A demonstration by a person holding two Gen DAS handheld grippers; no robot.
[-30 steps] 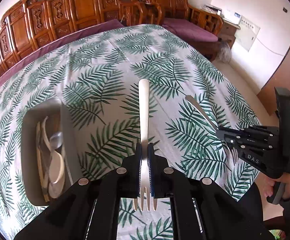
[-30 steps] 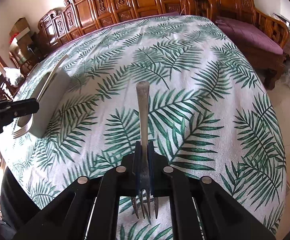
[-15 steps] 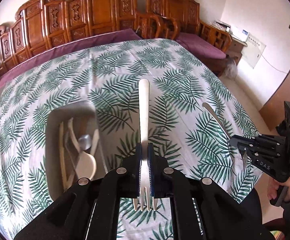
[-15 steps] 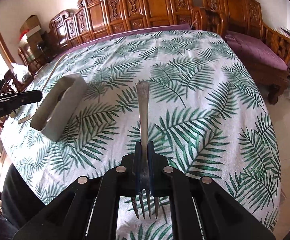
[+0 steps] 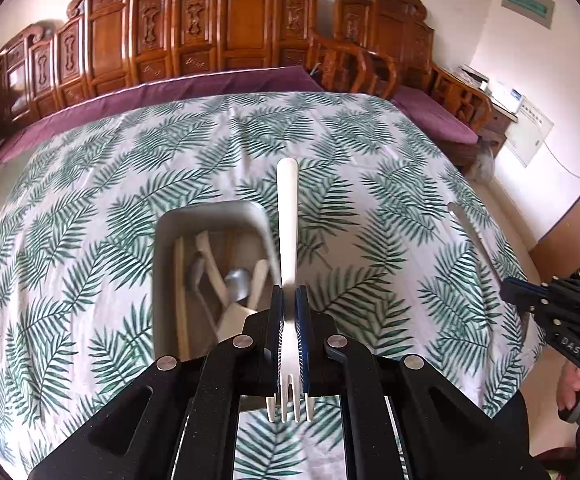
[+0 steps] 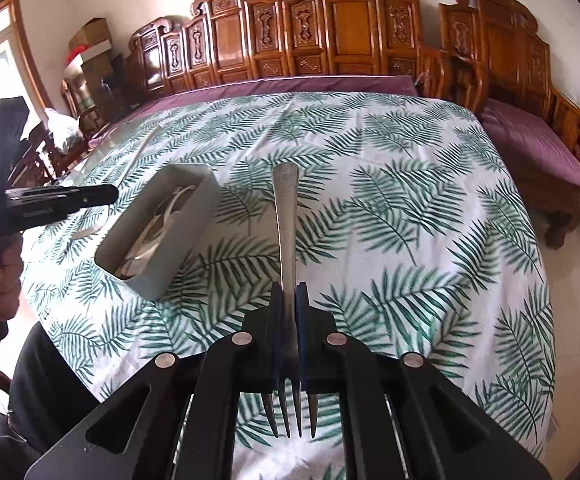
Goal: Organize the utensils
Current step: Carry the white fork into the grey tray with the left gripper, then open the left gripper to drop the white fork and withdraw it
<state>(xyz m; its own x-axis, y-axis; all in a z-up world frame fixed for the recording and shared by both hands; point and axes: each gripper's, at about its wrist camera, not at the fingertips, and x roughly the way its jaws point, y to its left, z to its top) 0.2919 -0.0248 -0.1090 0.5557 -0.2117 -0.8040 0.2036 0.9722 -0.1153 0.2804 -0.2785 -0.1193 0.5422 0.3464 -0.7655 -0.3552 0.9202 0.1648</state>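
My left gripper (image 5: 288, 300) is shut on a white plastic fork (image 5: 287, 216), handle pointing forward, tines back toward the camera. It hangs above the right rim of a grey utensil tray (image 5: 205, 214) that holds several spoons and chopsticks. My right gripper (image 6: 288, 296) is shut on a metal fork (image 6: 284, 216), handle forward, held above the cloth to the right of the tray (image 6: 187, 224). The right gripper also shows at the right edge of the left wrist view (image 5: 508, 286). The left gripper shows at the left of the right wrist view (image 6: 105, 196).
The table (image 5: 89, 184) wears a white cloth with green palm leaves. Carved wooden chairs (image 5: 225, 36) with purple cushions stand along its far side and right. The table's near edge (image 6: 69, 344) lies by the person's body.
My left gripper has moved left over the tray with the white fork. The right gripper has drawn nearer the tray with the metal fork. Both views tilted up toward the chairs.
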